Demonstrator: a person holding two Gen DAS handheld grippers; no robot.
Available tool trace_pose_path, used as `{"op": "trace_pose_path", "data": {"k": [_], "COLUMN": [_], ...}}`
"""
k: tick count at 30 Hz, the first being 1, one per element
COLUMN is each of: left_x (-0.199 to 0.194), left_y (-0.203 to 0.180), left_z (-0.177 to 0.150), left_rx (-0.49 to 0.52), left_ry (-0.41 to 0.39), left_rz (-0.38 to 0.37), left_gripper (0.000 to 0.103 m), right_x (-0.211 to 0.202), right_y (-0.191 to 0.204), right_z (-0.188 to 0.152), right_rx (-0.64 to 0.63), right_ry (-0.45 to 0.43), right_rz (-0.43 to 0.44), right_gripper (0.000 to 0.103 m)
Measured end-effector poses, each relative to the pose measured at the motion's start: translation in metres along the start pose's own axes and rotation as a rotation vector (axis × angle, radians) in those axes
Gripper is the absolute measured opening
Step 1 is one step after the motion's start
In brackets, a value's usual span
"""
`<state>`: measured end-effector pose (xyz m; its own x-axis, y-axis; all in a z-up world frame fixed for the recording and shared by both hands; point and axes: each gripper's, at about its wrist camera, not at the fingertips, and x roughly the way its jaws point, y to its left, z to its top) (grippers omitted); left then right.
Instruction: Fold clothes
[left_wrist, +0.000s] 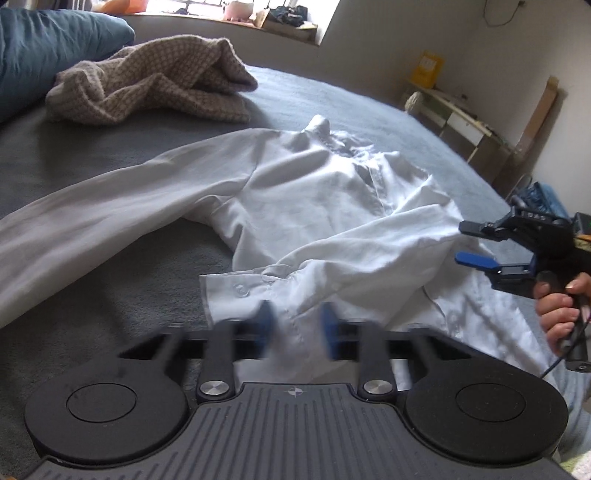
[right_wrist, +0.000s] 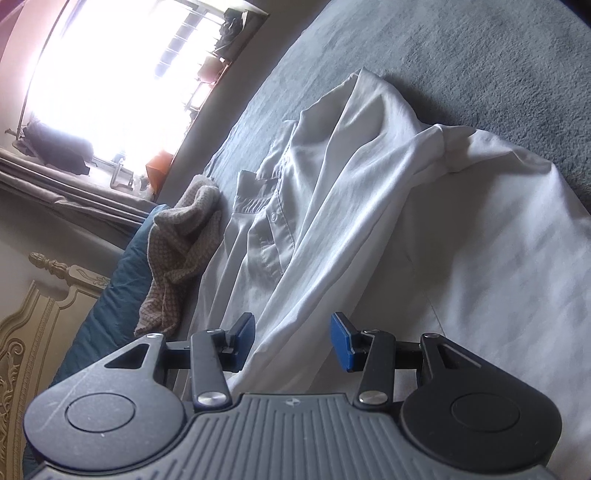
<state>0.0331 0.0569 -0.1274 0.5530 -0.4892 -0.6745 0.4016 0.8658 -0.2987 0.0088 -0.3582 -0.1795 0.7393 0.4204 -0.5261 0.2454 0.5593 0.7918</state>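
— So, what's the bed like from where you stand?

— Grey bed cover (left_wrist: 92, 158) over the whole surface, fuzzy weave. The white shirt (left_wrist: 314, 206) lies crumpled across the centre of the left wrist view, one sleeve stretched toward the left edge, a buttoned cuff near the bottom middle. A brown checked knit (left_wrist: 155, 85) is heaped at upper left, against a teal pillow (left_wrist: 44, 48). Bright window (right_wrist: 110, 74) at upper left of the right wrist view, too washed out to read; a carved cream headboard (right_wrist: 26, 332) at lower left.

— And the grippers?

— The left gripper (left_wrist: 295, 328) hovers over the shirt near the cuff, blue pads apart, nothing between them, though they're blurred. The right gripper (right_wrist: 291, 343) is also spread wide above the shirt's body; from the other camera it enters at right, a hand (left_wrist: 561, 306) on its handle, cut by the frame.

— The shelf by the wall?

— Upper right, cluttered; I can't make out the items.
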Motion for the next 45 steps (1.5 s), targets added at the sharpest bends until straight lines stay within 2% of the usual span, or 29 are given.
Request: {"op": "trace_pose_path", "data": {"k": [3, 4, 7, 8, 9, 11, 13, 16, 19, 22, 24, 25, 27, 31, 40, 43, 45], "left_x": [-0.006, -0.015, -0.058, -0.071, -0.078, -0.079, -0.067, -0.048, -0.040, -0.034, -0.026, -0.020, -0.005, 0.024, 0.041, 0.042, 0.041], "left_y": [-0.015, -0.019, -0.031, -0.035, -0.038, -0.039, -0.035, -0.029, -0.028, -0.039, -0.045, -0.048, -0.050, -0.047, -0.039, -0.036, -0.036], "left_z": [0.022, 0.033, 0.061, 0.063, 0.062, 0.054, 0.039, 0.012, -0.009, -0.017, -0.019, -0.019, -0.016, -0.012, -0.005, -0.001, 0.000], "left_rx": [0.084, 0.104, 0.162, 0.197, 0.225, 0.255, 0.261, 0.288, 0.352, 0.489, 0.591, 0.635, 0.686, 0.707, 0.621, 0.577, 0.565], "left_ry": [-0.084, -0.147, -0.389, -0.446, -0.453, -0.402, -0.300, -0.160, -0.113, -0.100, -0.104, -0.103, -0.075, 0.014, 0.122, 0.141, 0.140], "left_rz": [0.024, 0.009, -0.099, -0.129, -0.144, -0.158, -0.141, -0.052, 0.000, 0.034, 0.051, 0.058, 0.054, 0.038, 0.017, 0.011, 0.009], "left_gripper": [0.000, 0.000, 0.000, 0.000, 0.000, 0.000, 0.001, 0.019, 0.031, 0.045, 0.059, 0.060, 0.060, 0.059, 0.047, 0.036, 0.021], "right_x": [-0.007, -0.009, -0.016, -0.018, -0.019, -0.021, -0.018, -0.010, 0.005, 0.019, 0.028, 0.033, 0.041, 0.049, 0.050, 0.055, 0.058], "right_y": [-0.006, -0.010, -0.021, -0.025, -0.029, -0.036, -0.041, -0.042, -0.026, -0.004, 0.011, 0.017, 0.027, 0.039, 0.029, 0.024, 0.022], "right_z": [0.003, 0.004, 0.008, 0.009, 0.009, 0.010, 0.010, 0.007, 0.001, -0.003, -0.005, -0.005, -0.004, -0.005, -0.007, -0.005, -0.002], "right_rx": [0.023, 0.036, 0.087, 0.102, 0.114, 0.136, 0.167, 0.186, 0.147, 0.115, 0.091, 0.083, 0.078, 0.071, 0.087, 0.114, 0.130], "right_ry": [-0.023, -0.033, -0.062, -0.070, -0.077, -0.086, -0.080, -0.048, 0.038, 0.124, 0.168, 0.188, 0.217, 0.249, 0.268, 0.274, 0.273], "right_rz": [0.004, 0.005, 0.005, 0.005, 0.006, 0.005, 0.017, 0.039, 0.054, 0.077, 0.072, 0.070, 0.056, 0.014, -0.006, -0.010, -0.020], "right_gripper": [0.048, 0.048, 0.048, 0.048, 0.048, 0.048, 0.048, 0.048, 0.048, 0.048, 0.048, 0.048, 0.048, 0.048, 0.048, 0.048, 0.048]}}
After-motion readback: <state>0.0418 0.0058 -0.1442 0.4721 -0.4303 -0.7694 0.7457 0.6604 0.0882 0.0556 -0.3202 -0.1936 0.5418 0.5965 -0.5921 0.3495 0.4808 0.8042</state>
